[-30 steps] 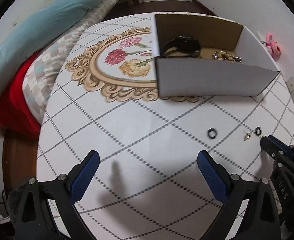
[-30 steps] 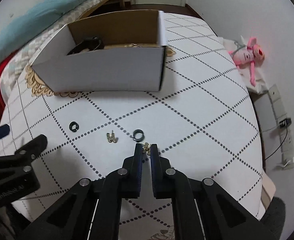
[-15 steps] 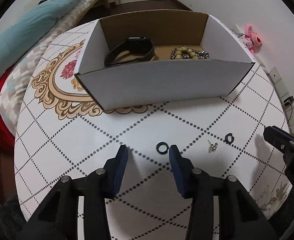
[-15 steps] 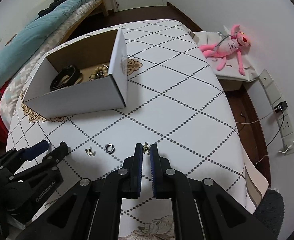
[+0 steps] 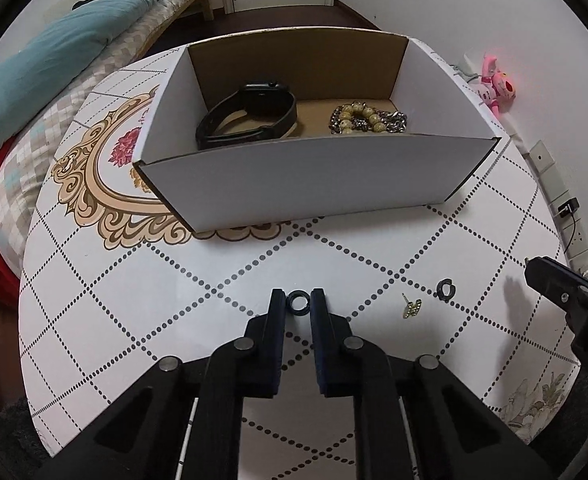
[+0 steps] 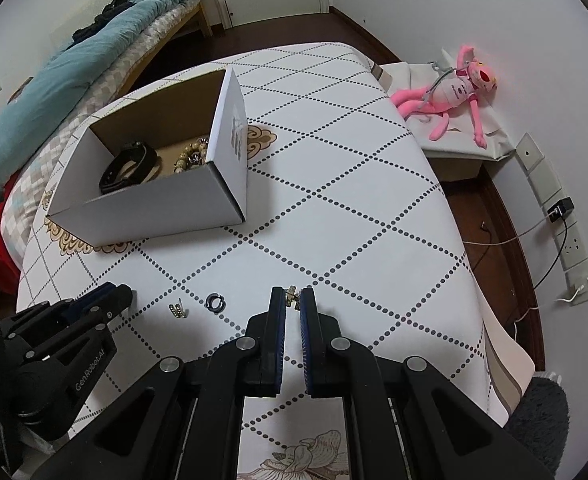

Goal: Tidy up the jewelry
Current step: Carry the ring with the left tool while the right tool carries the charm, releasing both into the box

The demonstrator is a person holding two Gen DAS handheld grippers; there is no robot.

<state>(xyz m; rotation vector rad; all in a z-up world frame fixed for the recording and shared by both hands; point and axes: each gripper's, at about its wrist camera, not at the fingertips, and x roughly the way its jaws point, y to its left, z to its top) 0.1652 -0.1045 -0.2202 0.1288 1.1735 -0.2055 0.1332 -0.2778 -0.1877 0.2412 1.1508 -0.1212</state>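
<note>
My left gripper is shut on a small black ring at table level. My right gripper is shut on a small gold earring held between its tips. A second black ring and a gold stud earring lie on the cloth to the right; both show in the right wrist view, the ring and the earring. The open white cardboard box holds a black watch and a beaded bracelet.
The table wears a white cloth with dotted diamonds. A bed with a teal quilt lies to the left. A pink plush toy and a wall socket with cables are at the right, past the table's edge.
My left gripper moved forward to the black ring and closed on it. My right gripper lifted and pulled back to the right with the gold earring still in it.
</note>
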